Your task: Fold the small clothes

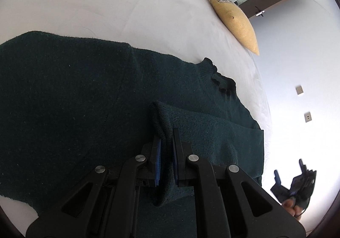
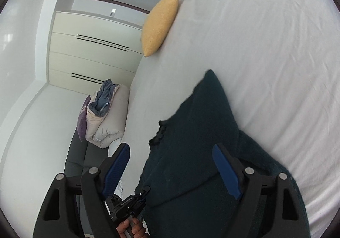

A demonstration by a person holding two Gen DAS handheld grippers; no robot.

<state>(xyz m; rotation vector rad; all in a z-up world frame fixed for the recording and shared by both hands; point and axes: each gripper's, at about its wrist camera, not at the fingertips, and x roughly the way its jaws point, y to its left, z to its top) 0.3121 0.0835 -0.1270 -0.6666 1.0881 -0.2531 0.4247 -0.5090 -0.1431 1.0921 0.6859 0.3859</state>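
Sweater (image 1: 85,93) looks soft, limp knit on the bed (image 1: 106,4); best pinched at hems or cuffs. Left gripper (image 1: 166,148) jaws clench its sleeve (image 1: 191,123); right gripper (image 2: 172,165) jaws stand released.

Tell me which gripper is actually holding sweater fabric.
The left gripper: its blue pads are pinched shut on a fold of the dark green sweater. The right gripper stands open, gripping nothing.
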